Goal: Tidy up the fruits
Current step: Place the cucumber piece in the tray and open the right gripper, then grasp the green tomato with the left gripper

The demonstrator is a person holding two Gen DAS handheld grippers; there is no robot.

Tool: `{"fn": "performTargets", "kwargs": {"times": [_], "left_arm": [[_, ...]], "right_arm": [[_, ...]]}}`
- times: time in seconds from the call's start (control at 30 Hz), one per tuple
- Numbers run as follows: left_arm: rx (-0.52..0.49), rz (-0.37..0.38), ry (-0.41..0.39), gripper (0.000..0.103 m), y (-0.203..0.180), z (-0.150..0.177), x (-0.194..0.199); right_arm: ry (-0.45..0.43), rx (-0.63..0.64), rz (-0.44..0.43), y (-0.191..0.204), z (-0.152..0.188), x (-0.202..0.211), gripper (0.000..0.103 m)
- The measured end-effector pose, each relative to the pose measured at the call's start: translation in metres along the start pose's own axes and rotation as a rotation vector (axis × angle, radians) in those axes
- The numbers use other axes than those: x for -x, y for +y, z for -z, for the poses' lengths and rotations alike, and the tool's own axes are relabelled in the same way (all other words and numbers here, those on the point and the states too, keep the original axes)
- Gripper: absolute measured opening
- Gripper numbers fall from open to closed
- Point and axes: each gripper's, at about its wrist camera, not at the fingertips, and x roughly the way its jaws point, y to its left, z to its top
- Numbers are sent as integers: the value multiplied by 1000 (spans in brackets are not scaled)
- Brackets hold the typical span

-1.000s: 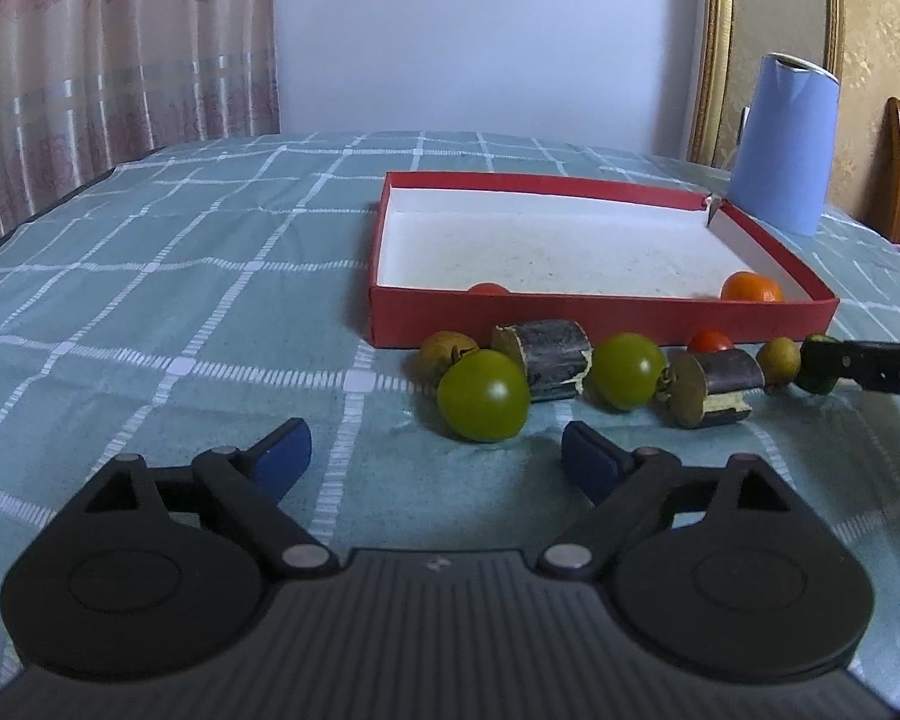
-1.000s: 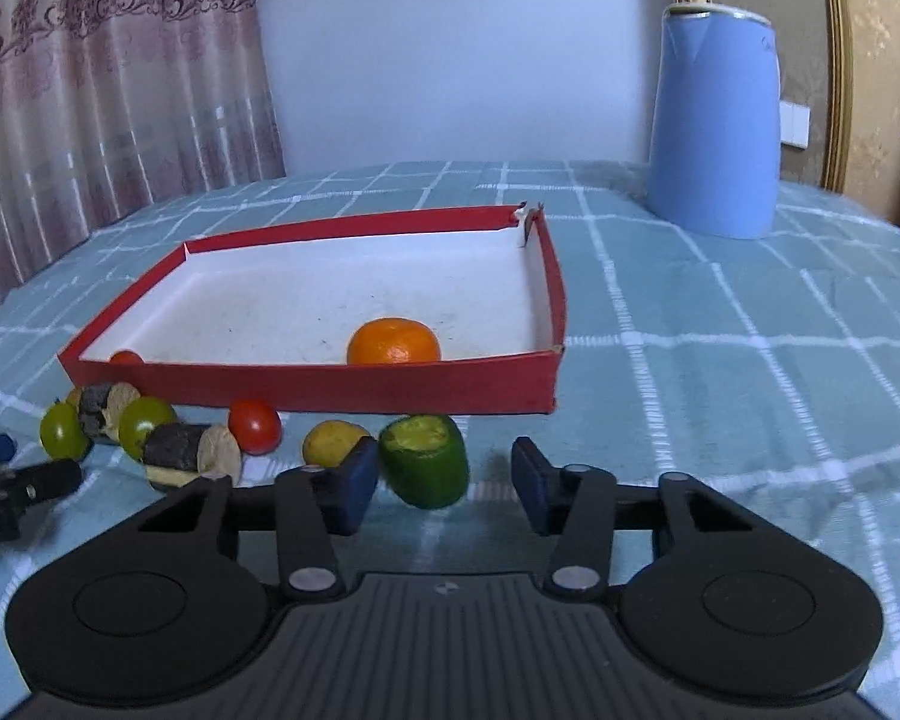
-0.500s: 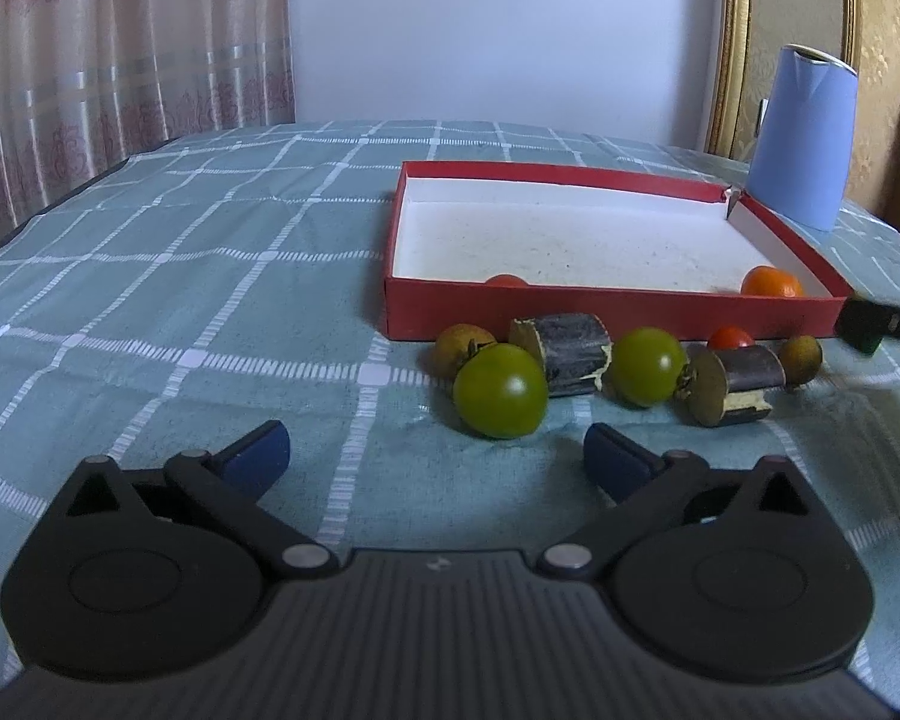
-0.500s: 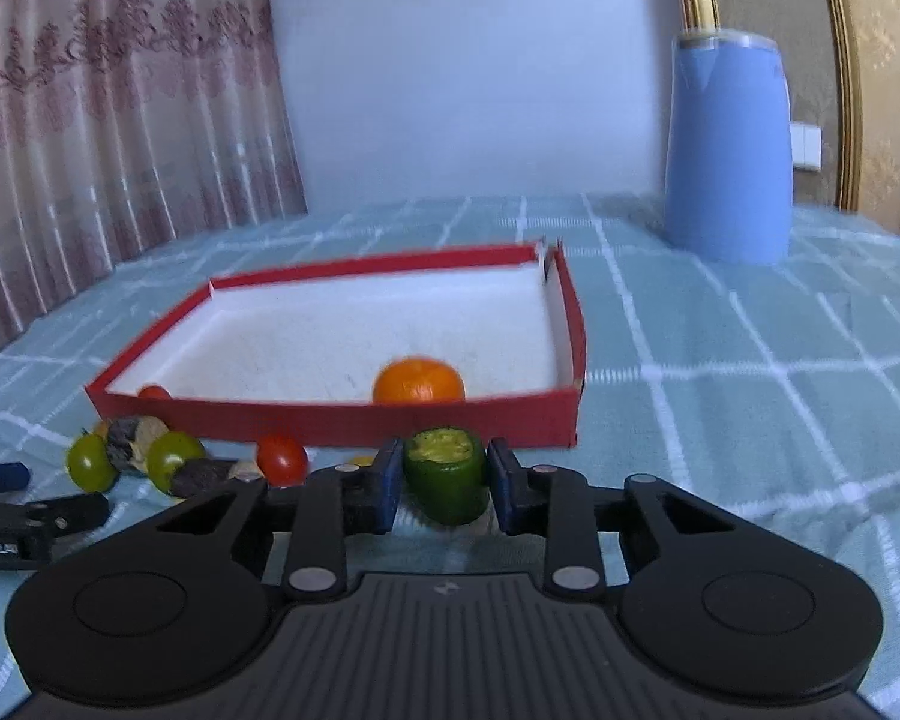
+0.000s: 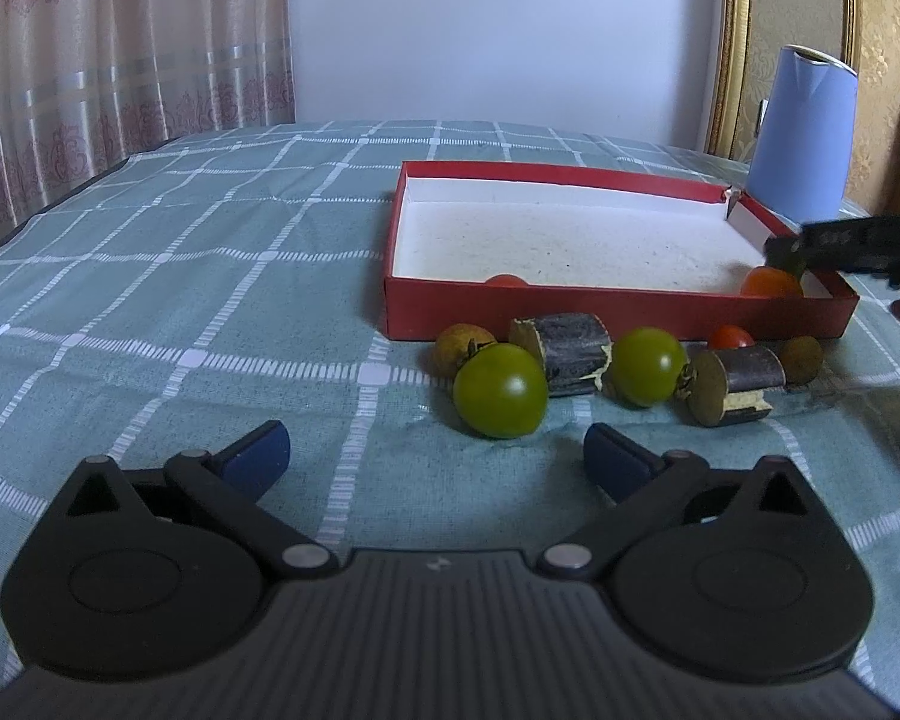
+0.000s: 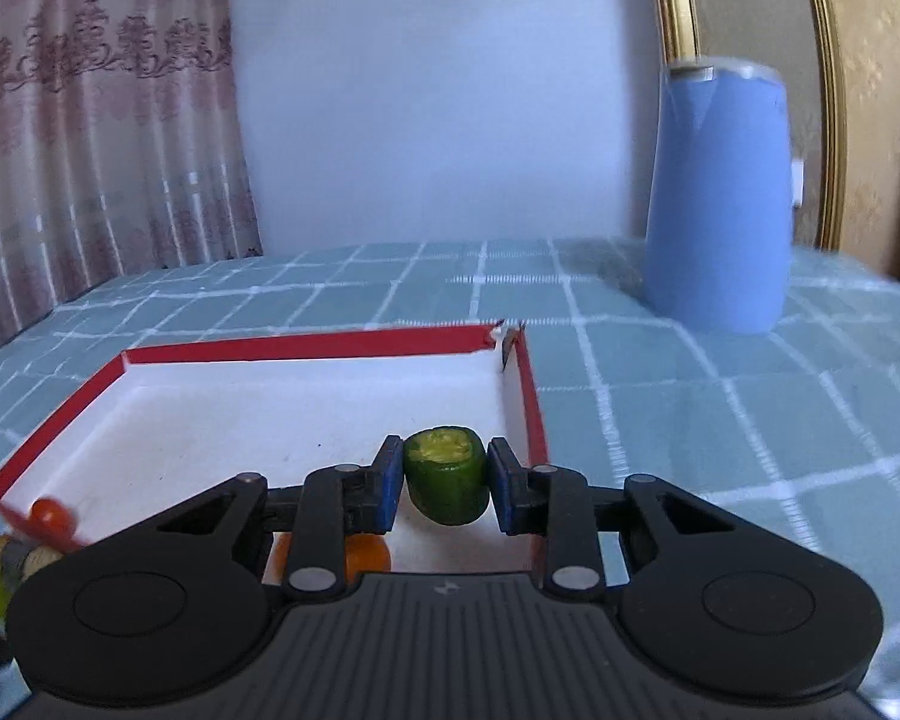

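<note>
My right gripper (image 6: 444, 483) is shut on a green cut fruit piece (image 6: 447, 480) and holds it above the near right corner of the red box (image 6: 294, 345). An orange (image 6: 366, 558) lies in the box below it; a small red tomato (image 6: 51, 516) lies at the box's left. My left gripper (image 5: 435, 456) is open and empty, just short of a large green tomato (image 5: 501, 390). Past it, in front of the red box (image 5: 600, 306), lie a second green tomato (image 5: 648, 366), two dark cut stalk pieces (image 5: 564, 351), a red tomato (image 5: 729, 336) and two brownish fruits (image 5: 459, 345).
A blue jug (image 6: 720, 192) stands on the checked tablecloth (image 5: 180, 276) behind the box to the right. The right gripper's body (image 5: 858, 240) reaches over the box's right end in the left wrist view. Curtains hang at the left.
My right gripper closed on the green piece, lifted it off the cloth and carried it over the box's near right corner. My left gripper stayed open and shifted only slightly.
</note>
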Motion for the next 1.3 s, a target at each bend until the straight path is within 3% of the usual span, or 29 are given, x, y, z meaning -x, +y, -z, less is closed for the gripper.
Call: {"fn": "performTargets", "kwargs": {"times": [0.07,0.37,0.8,0.87,0.9,0.93,1.13,1.3], "left_arm": [[0,-1,1,103,0,0,0],[0,-2,2,103,0,1,-1],[-1,-3,2,103,-1,1,0],[0,-3,2,103,-1,1,0],[0,-3,2,103,-1,1,0],[2,-3,1,103,-1,1,0],[8,-30,-18,103,-4,1,5],[-5,-39,-38,101,-10,-6,12]], "right_arm": [[51,-16,-1,-2,1,-11,29],[43,-1,-13,1,5,-7,30],[-31,-16,-15,-5,23,51,34],[-49,5,14,-5,29,68,51],[-65,1,24,-7,33,76,64],[-83,-10,30,-11,36,85,68],[-44,-29,81,-31,46,93,68],[20,-120,90,-50,48,81,68]]}}
